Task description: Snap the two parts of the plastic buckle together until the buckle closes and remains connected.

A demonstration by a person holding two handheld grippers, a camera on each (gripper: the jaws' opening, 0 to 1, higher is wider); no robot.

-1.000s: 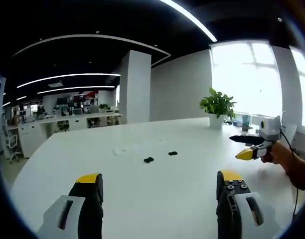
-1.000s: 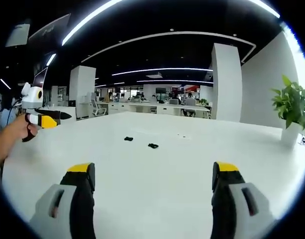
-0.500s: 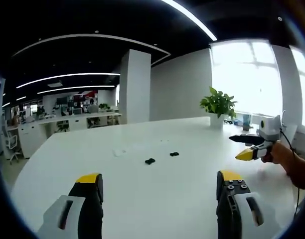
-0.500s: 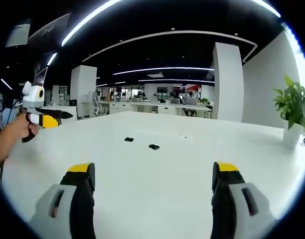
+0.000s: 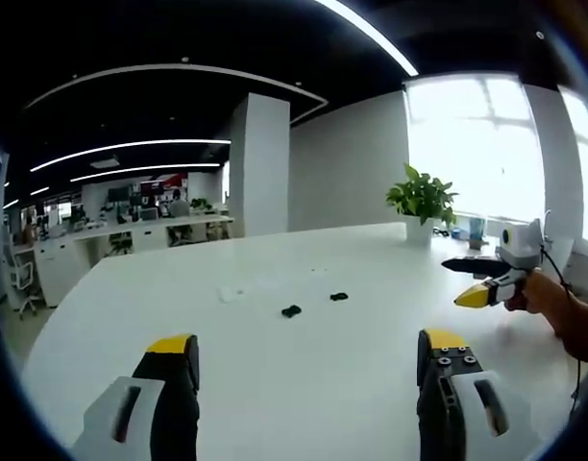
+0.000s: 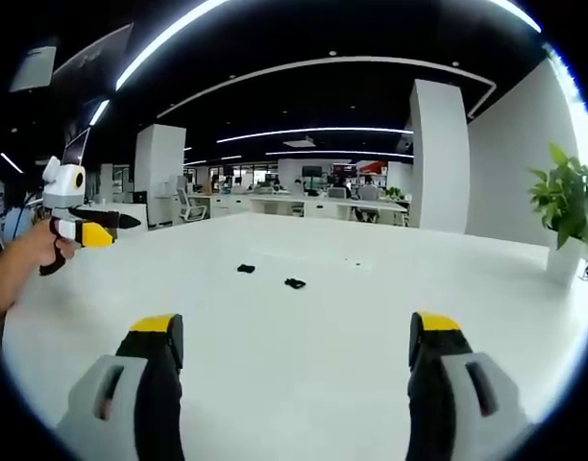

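Note:
Two small black buckle parts lie apart on the white table: one buckle part nearer, the other buckle part a little right and farther. In the right gripper view the same pieces appear as a left part and a right part. My left gripper is open, low over the table, well short of them. My right gripper is open too, also short of them. Each gripper shows in the other's view: the right gripper held by a hand at the right, the left gripper at the left.
A potted plant stands at the table's far right edge; the same plant shows in the right gripper view. A faint clear scrap lies left of the parts. Desks and a white pillar stand beyond the table.
Both views have drifted slightly; the buckle parts lie where they were. Both grippers stay open.

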